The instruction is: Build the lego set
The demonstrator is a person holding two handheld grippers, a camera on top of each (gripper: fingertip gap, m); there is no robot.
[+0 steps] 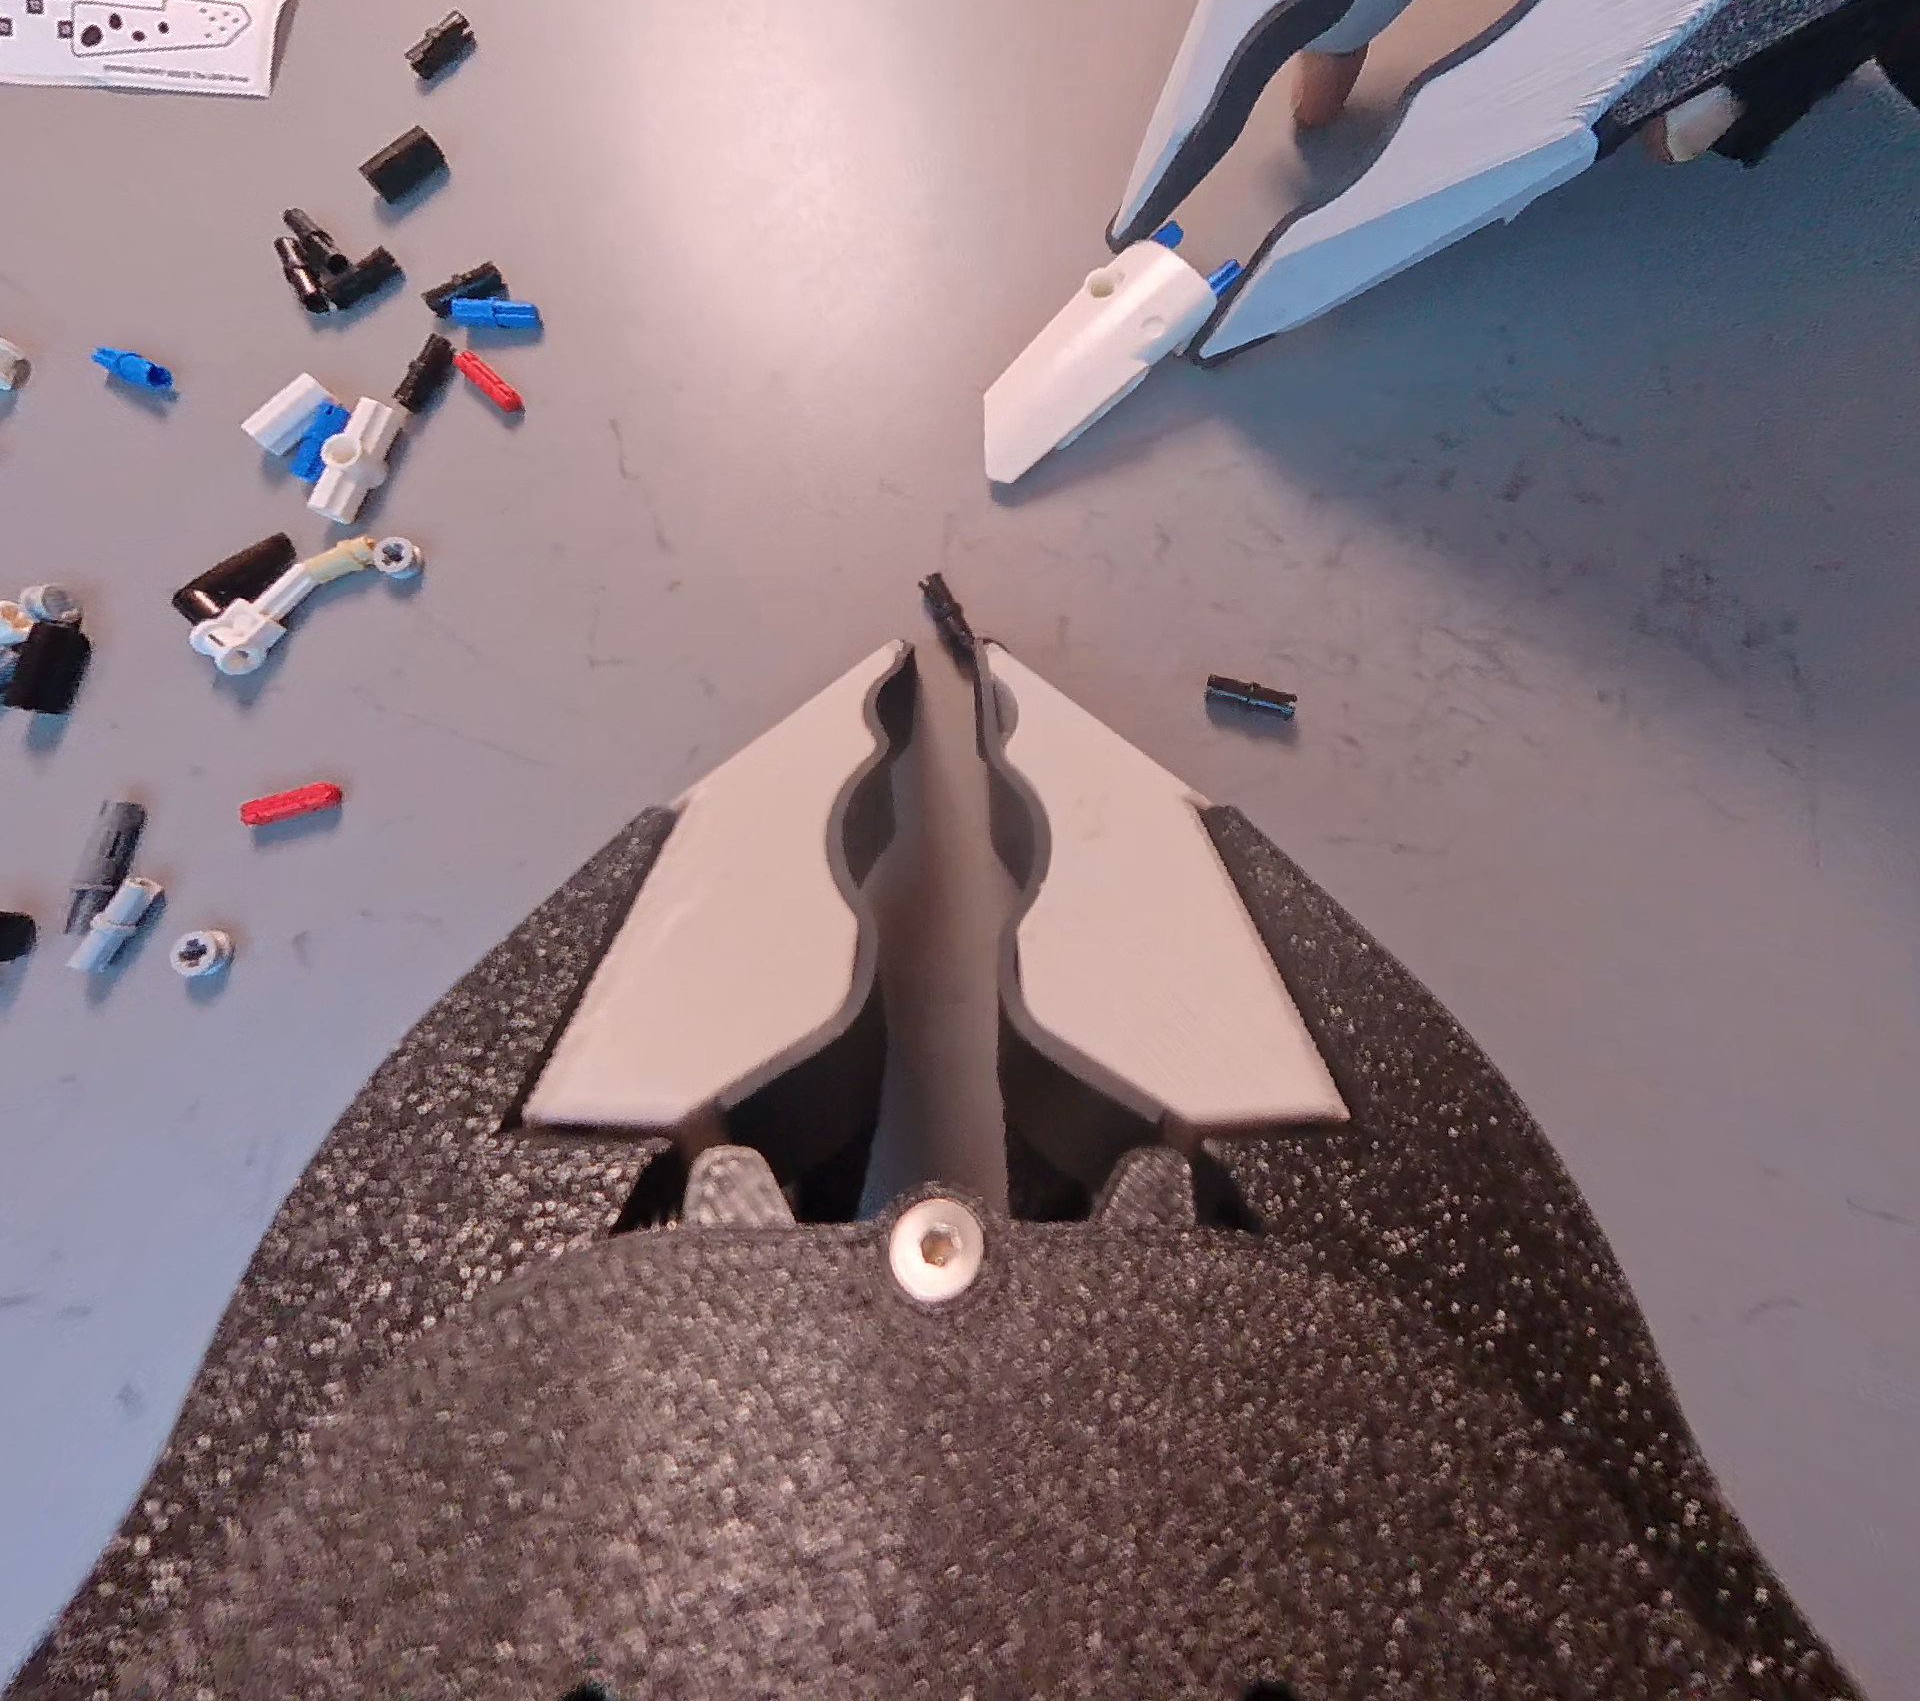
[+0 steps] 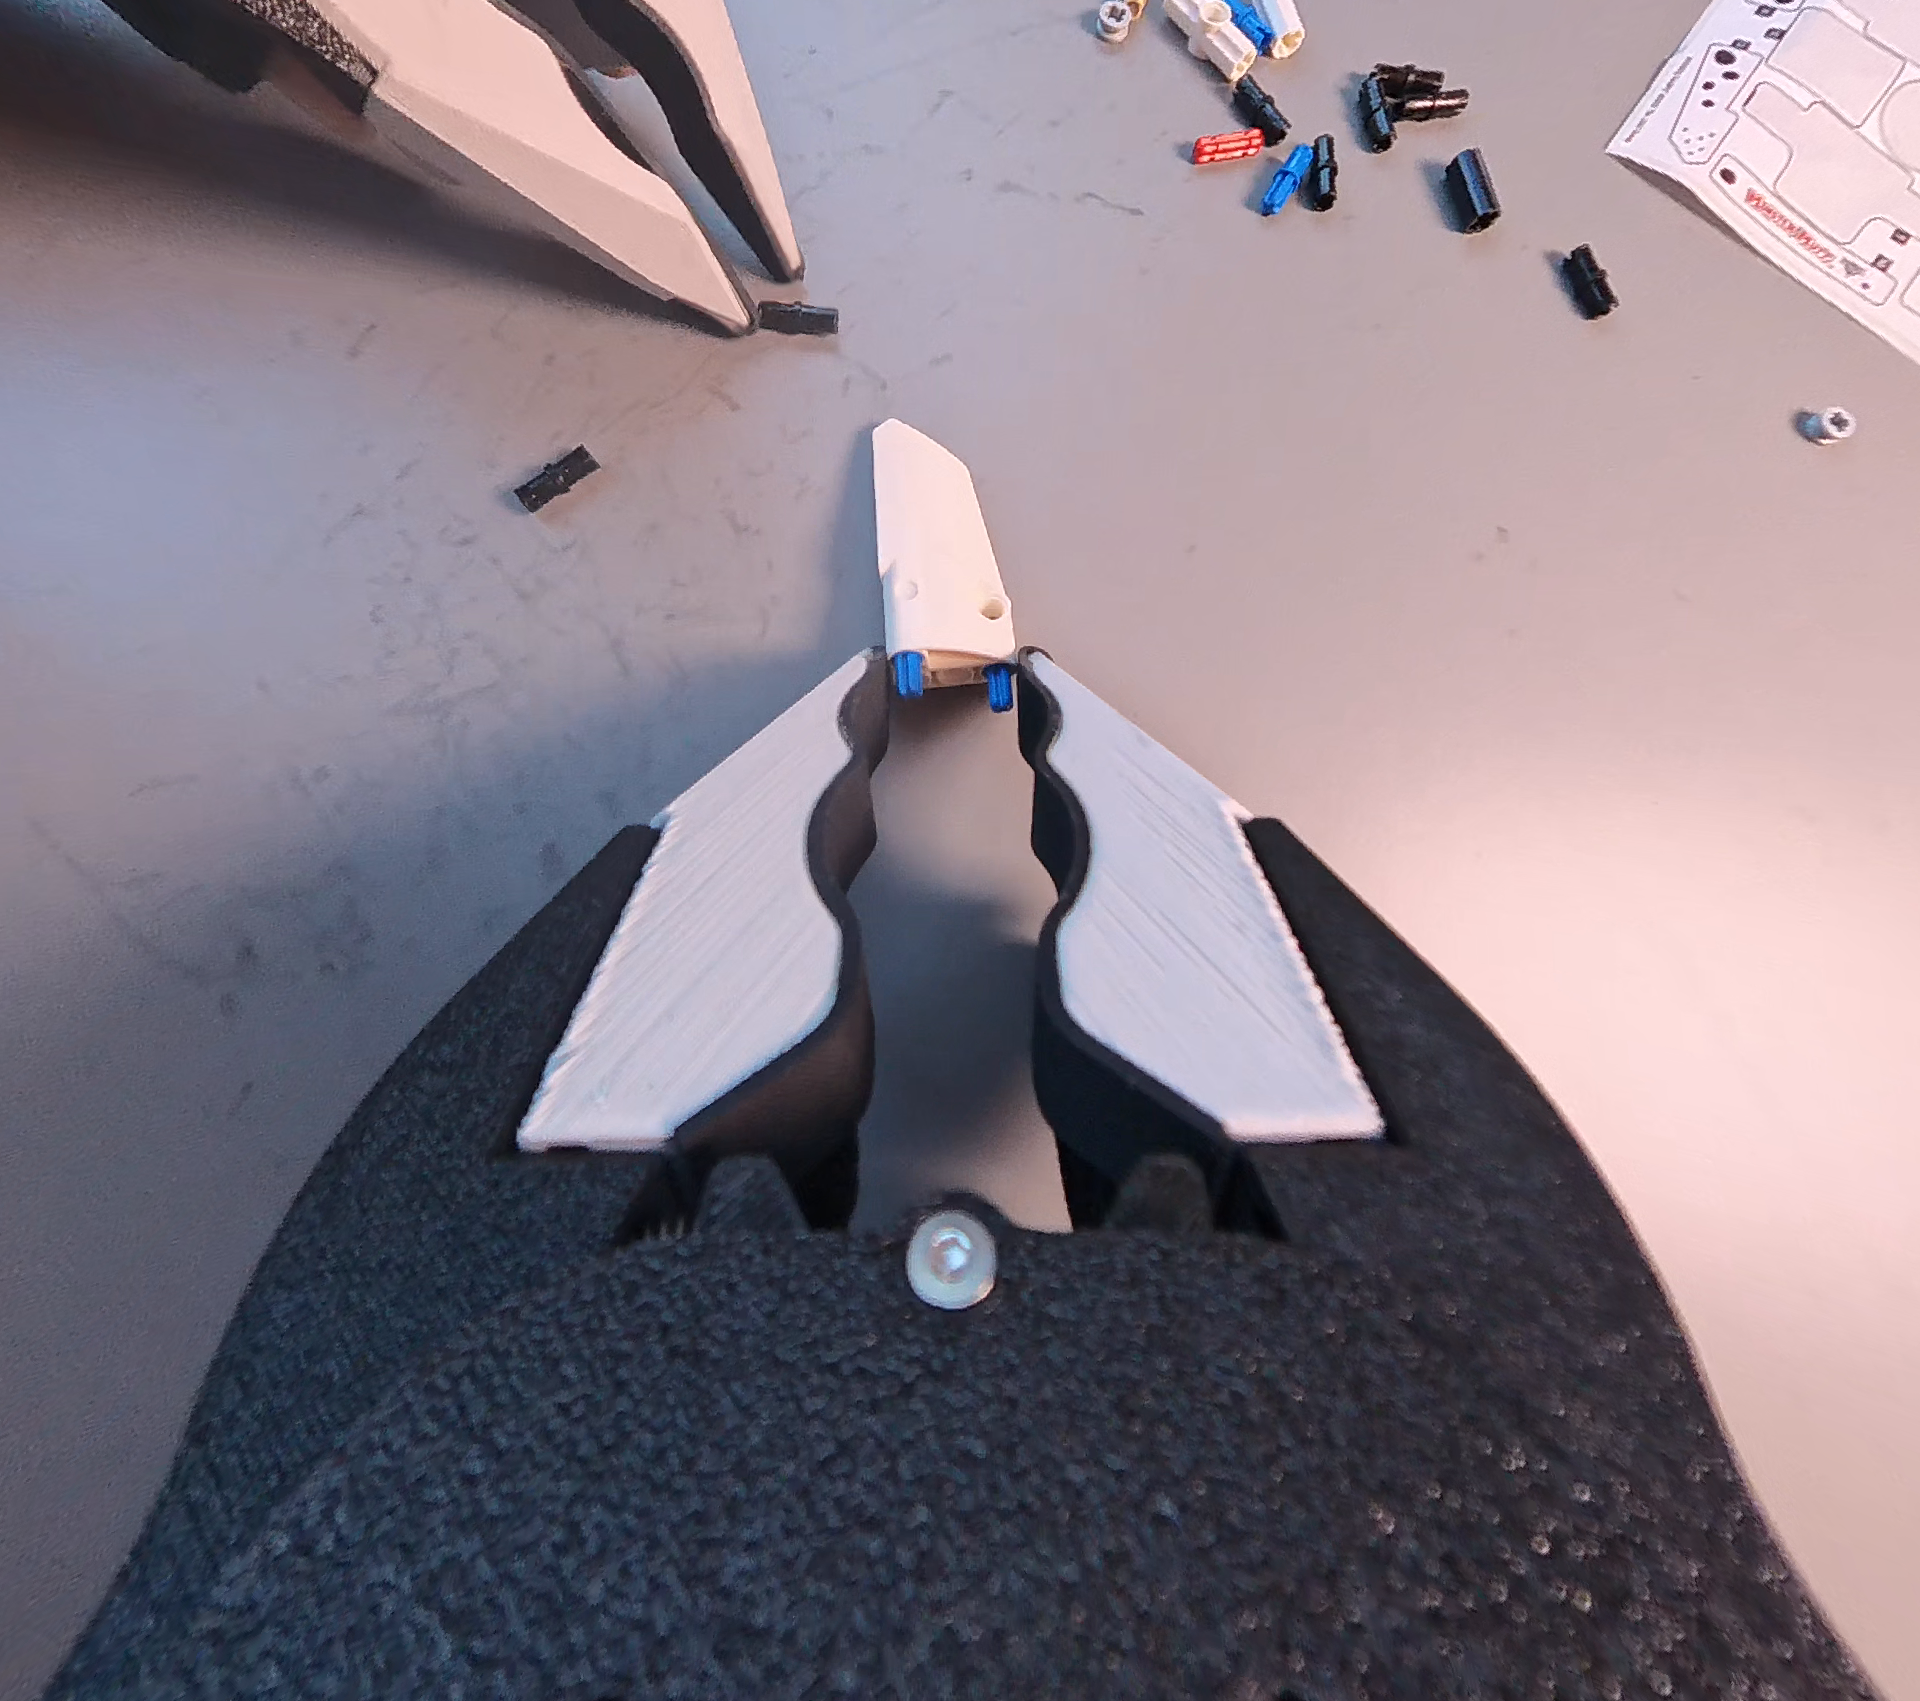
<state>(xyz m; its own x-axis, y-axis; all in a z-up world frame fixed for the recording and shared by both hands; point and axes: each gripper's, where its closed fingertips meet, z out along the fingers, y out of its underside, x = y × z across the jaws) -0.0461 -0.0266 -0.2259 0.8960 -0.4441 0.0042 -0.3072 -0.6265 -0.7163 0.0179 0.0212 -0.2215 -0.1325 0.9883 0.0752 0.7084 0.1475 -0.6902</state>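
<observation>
White panel with two blue pins fitted, braced between right gripper jaws; black pin pinched by left gripper; most loose pieces unassembled

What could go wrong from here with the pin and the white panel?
1. The left claw pinches the black pin only at its very tips, so the pin may twist or pop out.
2. The right claw holds the white panel just at its end by the blue pins; pushing could swing it.
3. A spare black pin lies close by and could get knocked.
</observation>
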